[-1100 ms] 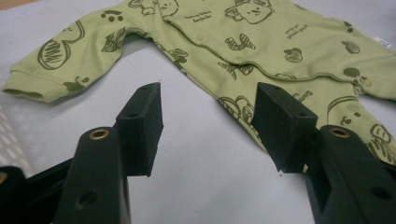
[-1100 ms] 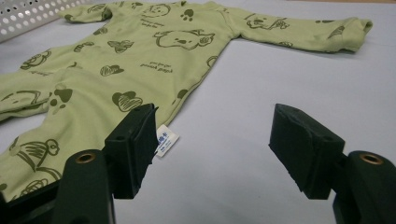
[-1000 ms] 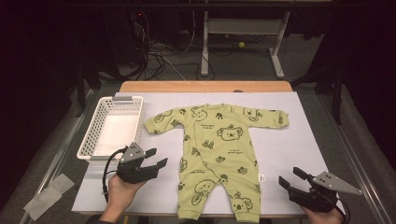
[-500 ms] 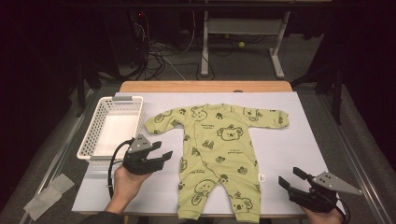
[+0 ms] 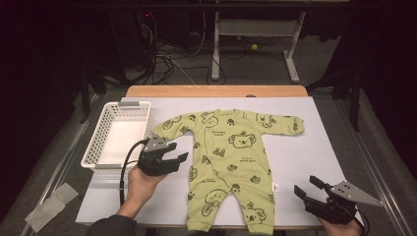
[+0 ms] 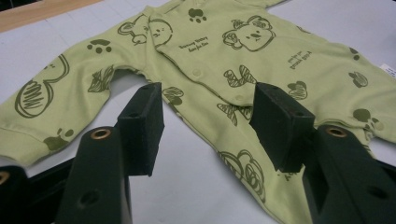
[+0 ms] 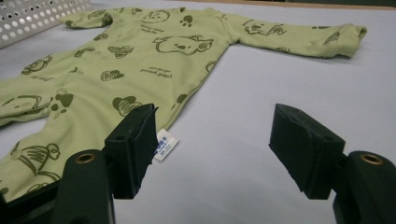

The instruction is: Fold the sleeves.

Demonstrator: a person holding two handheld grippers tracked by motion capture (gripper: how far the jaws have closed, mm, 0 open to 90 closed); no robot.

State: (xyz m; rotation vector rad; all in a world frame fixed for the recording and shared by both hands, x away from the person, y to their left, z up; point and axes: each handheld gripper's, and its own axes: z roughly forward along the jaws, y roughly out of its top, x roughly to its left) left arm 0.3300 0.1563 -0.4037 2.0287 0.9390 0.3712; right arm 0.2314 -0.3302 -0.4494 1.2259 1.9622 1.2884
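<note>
While both grippers stand with their jaws apart and nothing between the pads, a light green baby romper lies flat and face up in the middle of the high view, on the pale grey mat that covers the table; its sleeves spread toward the left and right of the frame, its legs point to the bottom edge, and dark green bear faces, paw prints and hearts are printed all over it. Left of the romper, in the middle left of the high view, sits a white perforated basket, just beside the left sleeve cuff; whether the two touch I cannot tell. Below the basket, in the lower left of the frame, the left gripper is held in a hand, its open jaws aimed toward the romper's side beneath the left sleeve; in the left gripper view the two black pads frame bare mat and the armpit of the garment, above the cloth and not pressing on it. At the lower right corner of the high view the right gripper hovers over bare mat, near the romper's right leg but apart from it; in the right gripper view its open jaws frame grey mat, and a small white label at the garment's side seam shows just beside the left pad.
</note>
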